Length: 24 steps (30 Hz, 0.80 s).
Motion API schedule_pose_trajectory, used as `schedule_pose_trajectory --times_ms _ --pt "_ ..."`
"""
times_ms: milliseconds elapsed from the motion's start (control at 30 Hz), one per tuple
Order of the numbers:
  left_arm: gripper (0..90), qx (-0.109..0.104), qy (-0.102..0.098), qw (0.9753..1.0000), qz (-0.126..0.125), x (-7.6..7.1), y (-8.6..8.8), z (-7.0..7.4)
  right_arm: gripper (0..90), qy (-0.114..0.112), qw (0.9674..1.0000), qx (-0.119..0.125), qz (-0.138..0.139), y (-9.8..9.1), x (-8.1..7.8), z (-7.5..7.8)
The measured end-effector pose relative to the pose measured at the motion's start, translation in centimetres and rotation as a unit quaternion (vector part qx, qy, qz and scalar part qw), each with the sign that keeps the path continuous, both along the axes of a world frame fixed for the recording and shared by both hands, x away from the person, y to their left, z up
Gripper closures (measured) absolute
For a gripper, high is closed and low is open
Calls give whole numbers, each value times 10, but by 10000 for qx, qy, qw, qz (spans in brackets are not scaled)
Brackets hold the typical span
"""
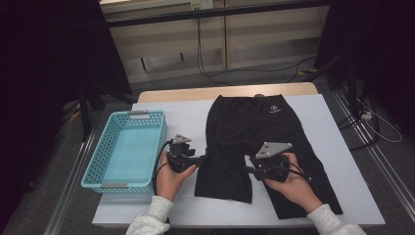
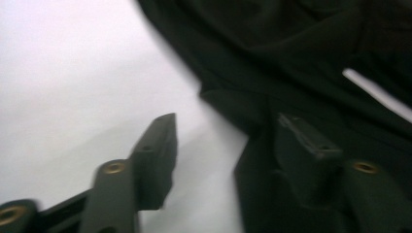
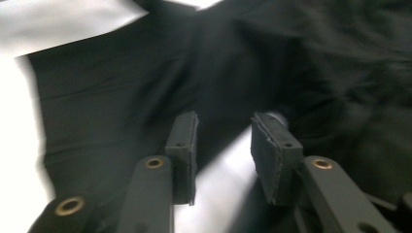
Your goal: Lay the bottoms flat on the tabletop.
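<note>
A white-topped table (image 1: 342, 147) stands on grey floor (image 1: 274, 73) before pale, perhaps wooden, wall panels (image 1: 259, 34).

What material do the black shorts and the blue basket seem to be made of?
The black shorts look like soft, matte knit fabric: they lie flat with gentle wrinkles and no shine. The blue basket looks like moulded plastic: stiff, perforated walls of even colour. Neither material is certain from the look alone.

Black shorts (image 1: 254, 142) lie spread flat on the white tabletop (image 1: 337, 147), waistband at the far edge, two legs pointing toward the person. A small white logo (image 1: 275, 109) marks the cloth near the waistband. The fabric is creased, and the legs part at the crotch.
</note>
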<state>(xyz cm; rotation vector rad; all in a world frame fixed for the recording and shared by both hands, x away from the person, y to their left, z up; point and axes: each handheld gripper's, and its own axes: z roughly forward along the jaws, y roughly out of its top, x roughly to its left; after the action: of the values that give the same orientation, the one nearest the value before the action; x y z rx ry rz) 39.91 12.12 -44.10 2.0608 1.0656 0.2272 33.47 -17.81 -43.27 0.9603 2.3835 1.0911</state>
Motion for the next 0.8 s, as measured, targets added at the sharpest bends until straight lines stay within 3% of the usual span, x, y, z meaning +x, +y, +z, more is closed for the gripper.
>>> schedule_pose_trajectory --times_ms 167,300,367,467,533,700,800 --pt "408 109 5 9999 -113 -7 2 -2 713 -64 9994 -166 -281 -2 17 -4" --pt "473 164 120 9995 -253 -12 1 -4 776 -128 9973 -627 -369 1 25 -11" --pt "500 168 127 9994 -278 -14 0 -5 794 -14 9973 -654 -330 4 29 -15" --pt "504 262 164 9991 -297 -15 -2 -8 827 49 9948 -934 -405 5 33 -22" --pt "514 280 224 9988 -322 -15 -3 -10 872 150 9954 -854 -409 2 34 -21" --pt "581 302 269 9987 -314 -15 -5 -10 892 201 9948 -936 -338 -4 30 -18" --pt "731 229 490 9979 -371 -16 -8 -9 892 148 9942 -1000 -377 -11 26 -17"
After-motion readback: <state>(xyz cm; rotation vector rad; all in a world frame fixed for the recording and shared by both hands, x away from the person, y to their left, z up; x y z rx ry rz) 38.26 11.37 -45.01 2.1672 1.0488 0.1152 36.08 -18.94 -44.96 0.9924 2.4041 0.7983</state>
